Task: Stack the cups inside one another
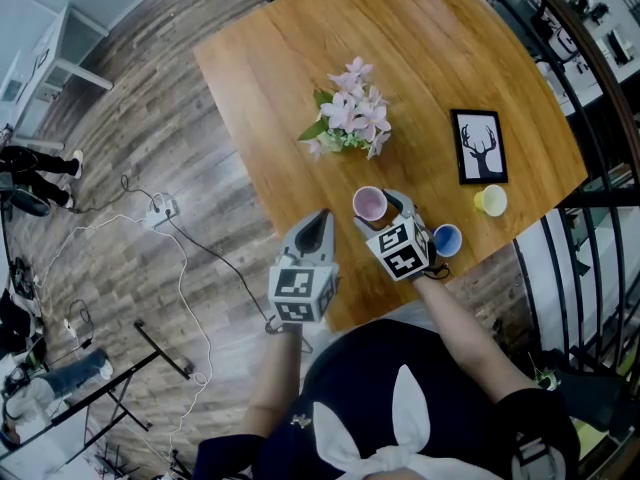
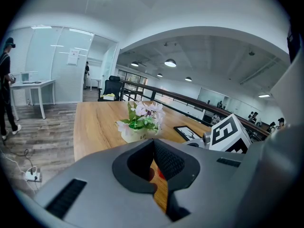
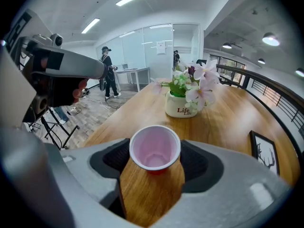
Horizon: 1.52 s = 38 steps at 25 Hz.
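The pink cup (image 3: 155, 148) stands upright on the table (image 1: 270, 38), close to its near edge, right between the two pads of the right claw (image 1: 379, 211). The right gripper view shows what the head view cannot: the cup's pale inside, a strip of red at its foot, and a pad on each side of the round rim. The jaws are spread wide and the rim nearly fills the gap. The cup rests on the wood, with no sign of a squeeze. From above, the head view adds the other cups, which neither gripper view shows clearly. A blue cup (image 1: 447, 239) sits just to the right of that claw at the near edge. A yellow cup (image 1: 491, 200) stands further right, near the right-hand edge, just below a framed deer picture (image 1: 479, 146). A pot of pink flowers (image 1: 350, 118) stands near the middle of the table, beyond the pink cup. The left claw (image 1: 321, 220) hangs just left of the pink cup, its body across the table's left edge and its tip over the wood. Its own view shows the pads drawn together at the tip with nothing held. Only a thin slit remains, through which wood and a speck of red show. Past the left edge, cables and a power strip (image 1: 160, 210) lie on the plank floor.
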Tool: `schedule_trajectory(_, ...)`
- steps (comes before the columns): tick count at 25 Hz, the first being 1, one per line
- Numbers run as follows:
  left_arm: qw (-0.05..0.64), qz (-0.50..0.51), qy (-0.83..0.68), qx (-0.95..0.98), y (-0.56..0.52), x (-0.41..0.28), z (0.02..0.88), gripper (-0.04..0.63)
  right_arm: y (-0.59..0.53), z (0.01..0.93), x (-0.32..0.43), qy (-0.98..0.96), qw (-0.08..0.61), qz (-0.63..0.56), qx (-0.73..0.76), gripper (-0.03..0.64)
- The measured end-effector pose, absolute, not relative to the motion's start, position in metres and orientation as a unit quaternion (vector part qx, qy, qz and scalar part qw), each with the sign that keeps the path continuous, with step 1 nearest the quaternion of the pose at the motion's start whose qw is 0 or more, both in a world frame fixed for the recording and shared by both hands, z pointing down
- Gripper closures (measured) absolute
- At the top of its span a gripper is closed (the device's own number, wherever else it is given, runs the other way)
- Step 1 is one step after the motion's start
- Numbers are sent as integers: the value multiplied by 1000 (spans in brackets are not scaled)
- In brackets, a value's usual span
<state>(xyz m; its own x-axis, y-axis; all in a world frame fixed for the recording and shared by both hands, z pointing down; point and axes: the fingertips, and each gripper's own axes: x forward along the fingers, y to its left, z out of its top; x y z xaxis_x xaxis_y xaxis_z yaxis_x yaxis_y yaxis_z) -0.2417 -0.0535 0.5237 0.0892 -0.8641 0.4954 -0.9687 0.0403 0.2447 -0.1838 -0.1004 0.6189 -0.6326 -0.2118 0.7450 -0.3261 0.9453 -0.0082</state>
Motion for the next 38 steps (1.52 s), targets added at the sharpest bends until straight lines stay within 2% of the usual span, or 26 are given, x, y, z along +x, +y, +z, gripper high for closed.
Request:
schedule_trajectory(27,238,98,-669,697,-28,-226,495,580,-79,541,-168,-929,319,69,173,293)
schedule_trajectory(38,227,96,-667,704,-15,-213,482,580,-68,486,-155,-944,264,50,191,293)
